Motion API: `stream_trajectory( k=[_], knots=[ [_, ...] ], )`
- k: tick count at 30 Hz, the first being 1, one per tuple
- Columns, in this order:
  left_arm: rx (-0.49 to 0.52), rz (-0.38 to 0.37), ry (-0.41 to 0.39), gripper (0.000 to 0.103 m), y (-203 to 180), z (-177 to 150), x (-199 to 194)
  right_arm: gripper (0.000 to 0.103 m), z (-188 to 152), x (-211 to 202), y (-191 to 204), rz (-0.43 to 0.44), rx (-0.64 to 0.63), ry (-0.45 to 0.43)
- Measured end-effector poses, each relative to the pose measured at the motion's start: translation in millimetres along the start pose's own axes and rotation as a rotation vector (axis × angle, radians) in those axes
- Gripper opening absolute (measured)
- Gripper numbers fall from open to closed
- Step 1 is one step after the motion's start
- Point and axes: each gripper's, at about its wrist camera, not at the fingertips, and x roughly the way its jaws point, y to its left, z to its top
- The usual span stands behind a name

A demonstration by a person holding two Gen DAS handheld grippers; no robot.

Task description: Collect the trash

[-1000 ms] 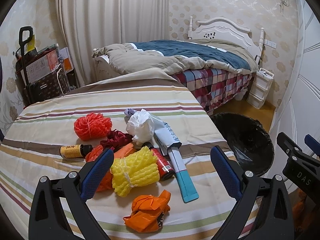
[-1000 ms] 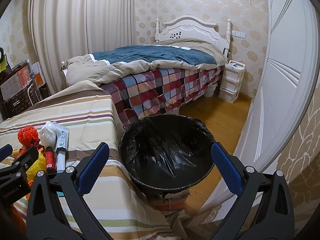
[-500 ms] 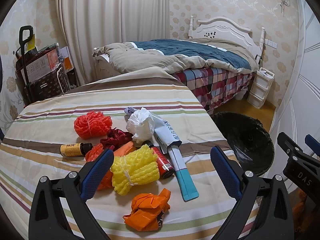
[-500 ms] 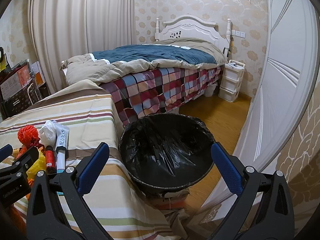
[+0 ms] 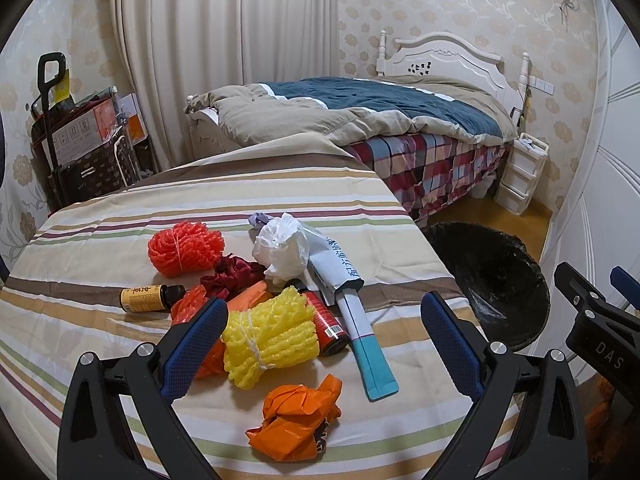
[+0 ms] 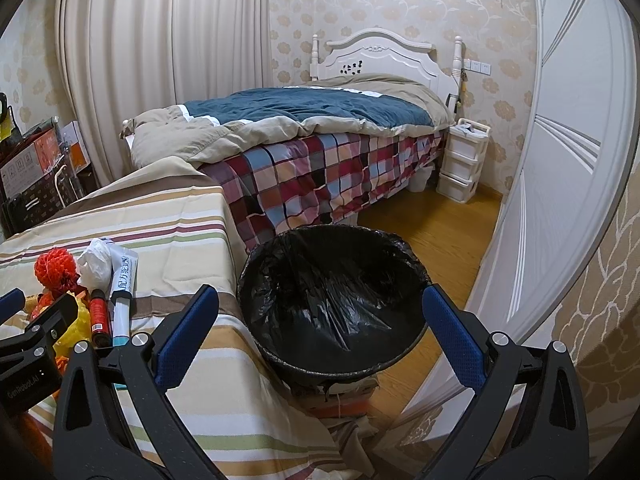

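Plainly, nothing has been picked up yet: the left gripper (image 5: pixel 322 320) hangs over the striped table (image 5: pixel 100 248) with its blue pads spread wide and nothing between them, and the right gripper (image 6: pixel 320 316) is just as wide and just as bare above the black-lined bin (image 6: pixel 332 300), which stands on the floor just beside the table's right edge. All the trash lies in one tight heap on the cloth: a yellow foam net (image 5: pixel 272 336) nearest the left gripper, a red can (image 5: pixel 326 322) touching its right side, a long white and teal tube (image 5: pixel 360 336) leaning across the can, a white crumpled bag (image 5: pixel 282 250) resting on the tube's far end, an orange wrapper (image 5: pixel 298 420) lying alone at the near edge, a red foam net (image 5: pixel 184 248) and a small brown bottle (image 5: pixel 146 298) farther left. The crowding is the main hazard, I judge: closing on the yellow net could catch the can too, or nudge it so that it rolls toward the table edge and drops to the floor short of the bin. The net is soft and springy, so a shallow pinch may slip off it mid-carry. The tube overlaps several pieces, and lifting anything beneath it could drag the bag along. The loose cloth may also bunch under a low pad. The orange wrapper, lying apart, looks the safest first pick, and the bin's wide mouth leaves fair margin for the drop.
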Motion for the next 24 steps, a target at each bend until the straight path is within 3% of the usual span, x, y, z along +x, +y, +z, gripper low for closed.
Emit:
stream_trajectory(
  k=[19, 24],
  knots=[
    [0.004, -0.012, 0.013, 0.096, 1.1, -2.2, -0.5, 0.099, -2.2, 2.4, -1.5, 0.000, -0.001, 0.004],
    [0.004, -0.015, 0.007, 0.090, 10.0, 1.0, -6.5, 0.099, -0.5, 1.8, -1.8, 0.003, -0.001, 0.006]
  ],
)
